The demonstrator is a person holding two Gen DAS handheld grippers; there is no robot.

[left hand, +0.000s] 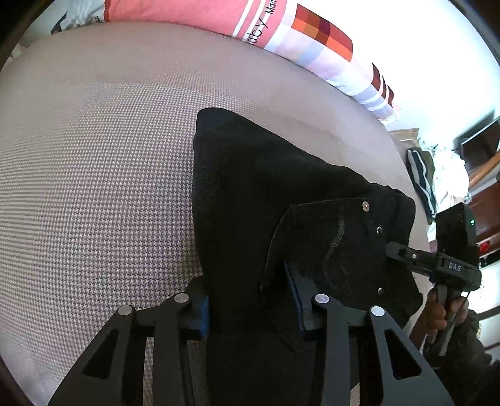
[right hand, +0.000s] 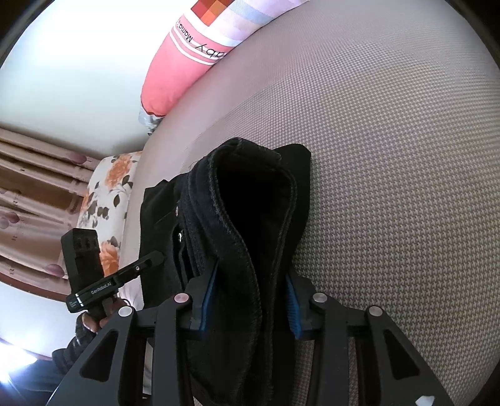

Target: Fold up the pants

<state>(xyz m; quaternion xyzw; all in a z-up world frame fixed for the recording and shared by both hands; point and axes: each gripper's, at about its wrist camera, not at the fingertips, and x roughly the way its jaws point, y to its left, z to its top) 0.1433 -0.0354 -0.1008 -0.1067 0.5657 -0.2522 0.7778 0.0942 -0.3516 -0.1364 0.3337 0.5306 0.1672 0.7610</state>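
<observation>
A: Pants first. Where are they, relative to the pink bolster pillow (left hand: 187, 15)?

B: The black denim pants (left hand: 281, 193) lie on the grey houndstooth bed cover (left hand: 93, 171), on the near side of that pillow, well apart from it. One end is bunched and lifted between both tools.

A: And the grips?

B: The left gripper (left hand: 250, 306) is narrowed onto a fold of the denim, blue pads pressing the cloth. The right gripper (right hand: 250, 296) pinches a thick stitched edge, the hem or the waistband, I cannot tell which.

A: Which way does the cloth run?

B: Away from both grippers, toward the pillow, long axis roughly along their fingers. Both hold the near end, side by side, so I judge the coming move carries that end toward the pillow, over the far part.

A: Any writing?

B: The pillow reads "aby Mama" in part. The right tool shows "DAS", the left "GenRobot.AI".
</observation>
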